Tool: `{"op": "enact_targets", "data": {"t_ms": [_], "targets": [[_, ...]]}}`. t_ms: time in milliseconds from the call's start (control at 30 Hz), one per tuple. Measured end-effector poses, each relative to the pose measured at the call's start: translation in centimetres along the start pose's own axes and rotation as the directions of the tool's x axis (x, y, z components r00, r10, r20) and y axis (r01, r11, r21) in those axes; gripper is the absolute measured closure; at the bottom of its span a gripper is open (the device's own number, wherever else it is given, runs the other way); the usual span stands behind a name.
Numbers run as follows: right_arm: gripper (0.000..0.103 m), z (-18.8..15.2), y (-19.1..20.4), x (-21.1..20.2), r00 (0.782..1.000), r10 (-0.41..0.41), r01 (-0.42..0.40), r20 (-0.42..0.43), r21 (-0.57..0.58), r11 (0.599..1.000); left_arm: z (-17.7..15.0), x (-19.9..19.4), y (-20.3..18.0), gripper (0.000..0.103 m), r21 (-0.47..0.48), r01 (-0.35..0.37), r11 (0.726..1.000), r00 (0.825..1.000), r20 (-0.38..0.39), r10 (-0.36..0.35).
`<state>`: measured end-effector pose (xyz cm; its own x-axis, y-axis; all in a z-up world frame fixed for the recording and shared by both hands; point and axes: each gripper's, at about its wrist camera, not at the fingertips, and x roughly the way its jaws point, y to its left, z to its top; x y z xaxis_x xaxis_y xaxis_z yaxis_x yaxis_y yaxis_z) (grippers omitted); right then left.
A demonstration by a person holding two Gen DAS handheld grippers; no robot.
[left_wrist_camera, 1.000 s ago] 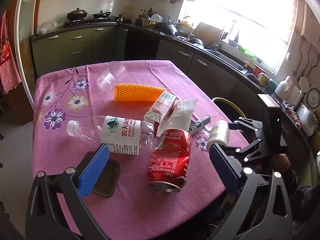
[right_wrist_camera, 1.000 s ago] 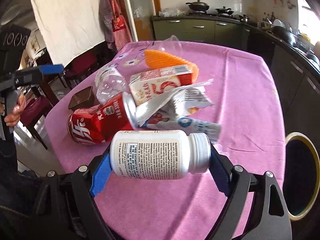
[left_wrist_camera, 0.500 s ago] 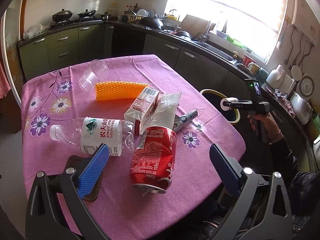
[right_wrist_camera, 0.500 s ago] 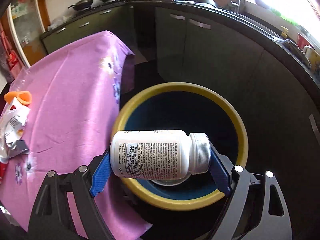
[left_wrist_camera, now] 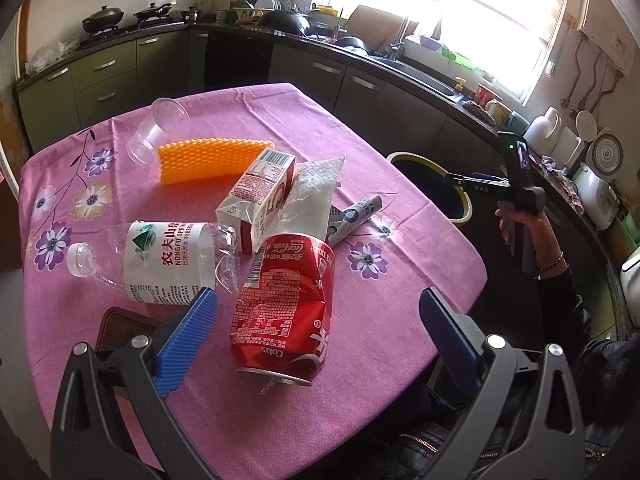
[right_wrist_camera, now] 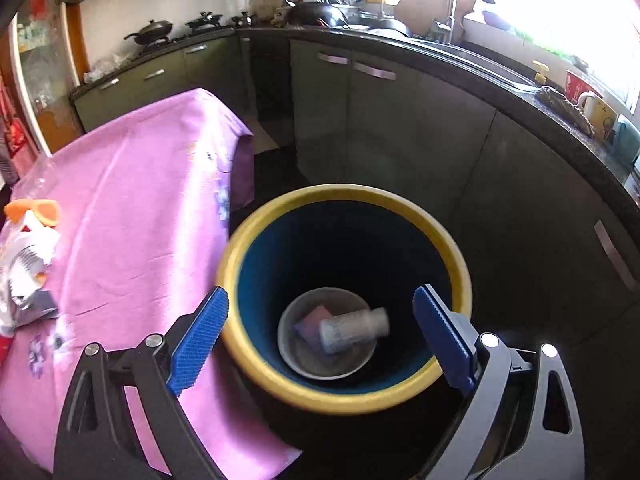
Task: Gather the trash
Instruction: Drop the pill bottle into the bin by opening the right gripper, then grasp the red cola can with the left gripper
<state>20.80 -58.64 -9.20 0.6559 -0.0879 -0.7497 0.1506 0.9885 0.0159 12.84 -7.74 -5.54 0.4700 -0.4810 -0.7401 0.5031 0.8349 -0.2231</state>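
My right gripper (right_wrist_camera: pixel 320 336) is open and empty above a yellow-rimmed trash bin (right_wrist_camera: pixel 344 400). A white pill bottle (right_wrist_camera: pixel 352 328) lies at the bin's bottom. My left gripper (left_wrist_camera: pixel 316 336) is open, its jaws either side of a crushed red Coke can (left_wrist_camera: pixel 284 308) on the pink table (left_wrist_camera: pixel 360 340). Beside the can lie a clear water bottle (left_wrist_camera: pixel 160 264), a milk carton (left_wrist_camera: pixel 256 196), a white wrapper (left_wrist_camera: pixel 308 204), a squeezed tube (left_wrist_camera: pixel 352 216), an orange sponge (left_wrist_camera: pixel 212 158) and a clear cup (left_wrist_camera: pixel 156 130). The right gripper (left_wrist_camera: pixel 476 182) also shows over the bin (left_wrist_camera: pixel 464 204).
A brown tray (left_wrist_camera: pixel 120 328) lies by my left finger. Dark kitchen cabinets (right_wrist_camera: pixel 400 120) and a counter with dishes stand behind the bin. The pink tablecloth's edge (right_wrist_camera: pixel 160 280) hangs next to the bin.
My right gripper carried the pill bottle from the table over the bin, opened, and the bottle dropped to the bin's bottom. My left gripper moved closer around the Coke can.
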Motion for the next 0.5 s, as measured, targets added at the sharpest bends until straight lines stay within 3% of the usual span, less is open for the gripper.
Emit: {"op": "enact_targets", "data": {"t_ms": [167, 500], "targets": [[0.011, -1.4, 2.3, -2.1, 0.998, 0.062, -0.062, 0.029, -0.015, 0.998, -0.1, 1.3, -0.2, 0.007, 0.010, 0.030, 0.999, 0.998, -0.059, -0.030], [0.010, -2.0, 6.0, -4.0, 0.991, 0.126, -0.123, 0.045, -0.070, 0.990, -0.3, 5.1, 1.2, 0.007, -0.044, 0.018, 0.999, 0.980, -0.196, -0.027]]}}
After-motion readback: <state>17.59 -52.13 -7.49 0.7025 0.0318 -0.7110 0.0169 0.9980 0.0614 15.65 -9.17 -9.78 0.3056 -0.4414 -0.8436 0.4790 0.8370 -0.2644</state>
